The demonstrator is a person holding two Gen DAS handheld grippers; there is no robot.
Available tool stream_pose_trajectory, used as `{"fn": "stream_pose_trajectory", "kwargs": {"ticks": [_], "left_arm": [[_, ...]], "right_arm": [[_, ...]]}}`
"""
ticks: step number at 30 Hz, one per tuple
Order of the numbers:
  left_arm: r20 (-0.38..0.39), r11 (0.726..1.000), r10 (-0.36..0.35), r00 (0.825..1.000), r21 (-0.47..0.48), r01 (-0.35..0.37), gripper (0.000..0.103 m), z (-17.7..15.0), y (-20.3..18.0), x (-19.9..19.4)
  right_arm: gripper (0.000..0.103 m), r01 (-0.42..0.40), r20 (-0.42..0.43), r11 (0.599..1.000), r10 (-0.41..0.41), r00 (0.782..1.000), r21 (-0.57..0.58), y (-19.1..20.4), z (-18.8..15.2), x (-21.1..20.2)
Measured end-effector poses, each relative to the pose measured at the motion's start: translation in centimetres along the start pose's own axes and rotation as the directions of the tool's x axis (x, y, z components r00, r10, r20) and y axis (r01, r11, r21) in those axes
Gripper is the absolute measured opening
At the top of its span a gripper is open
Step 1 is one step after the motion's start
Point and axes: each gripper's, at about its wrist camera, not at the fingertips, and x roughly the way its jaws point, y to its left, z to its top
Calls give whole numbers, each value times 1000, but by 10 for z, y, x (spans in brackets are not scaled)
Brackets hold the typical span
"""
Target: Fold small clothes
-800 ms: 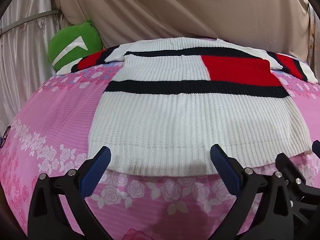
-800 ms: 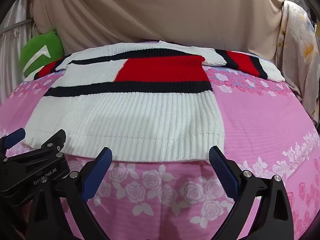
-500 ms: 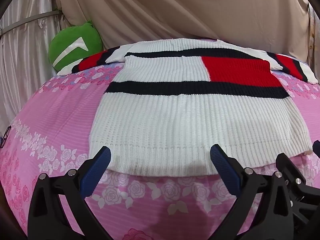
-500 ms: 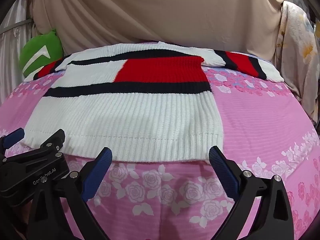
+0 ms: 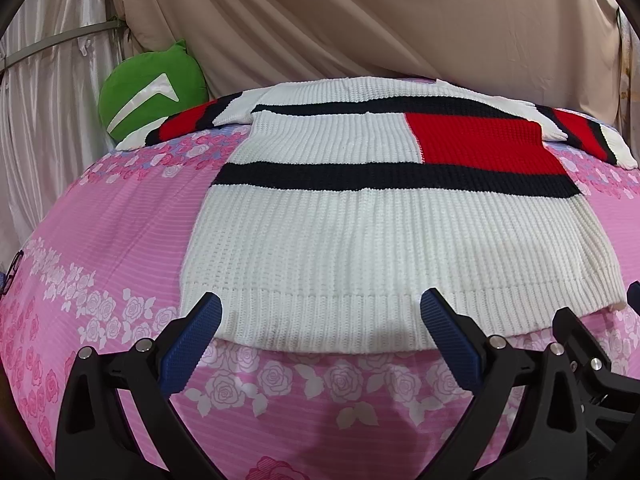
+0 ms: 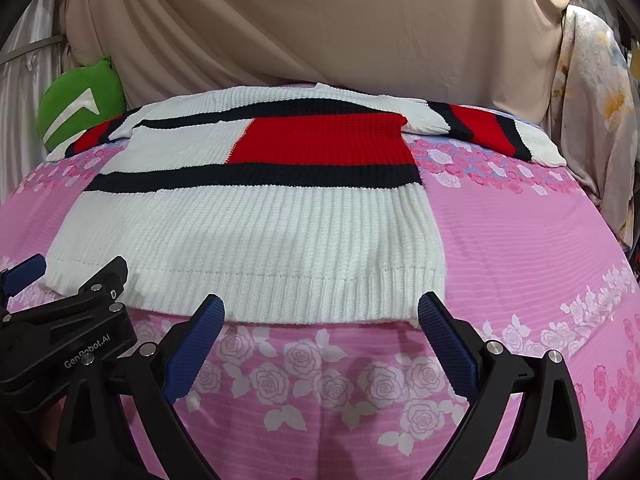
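Little differs from a moment ago: the sweater (image 5: 360, 216) stays spread flat on the pink bed (image 5: 120, 216), perhaps marginally nearer. Left tool (image 5: 320, 312) and right tool (image 6: 318, 314) hover wide, empty, at its hem. Only the right view shows floral fabric (image 6: 592, 128).

"GenRobot.AI" stands in pale letters on the left gripper (image 6: 24, 280) body (beside the sweater's (image 6: 256, 232) hem).

The sweater (image 5: 360, 216) is seen from low and close beyond its ribbed hem by both wrist cameras, angled downward across it toward the beige drape (image 6: 320, 20); its left half is favoured by one view, its right by the other (the whole garment is shared).
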Motion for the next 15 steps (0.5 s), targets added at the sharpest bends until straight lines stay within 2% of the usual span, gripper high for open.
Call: {"fn": "stream_pose_trajectory", "kwargs": {"ticks": [15], "left_arm": [[-5,1000,-3,1000,-1,3,97,0,1,1]], "right_arm": [[96,1,0,1000,-1,1000,-2,2,-2,1]]}}
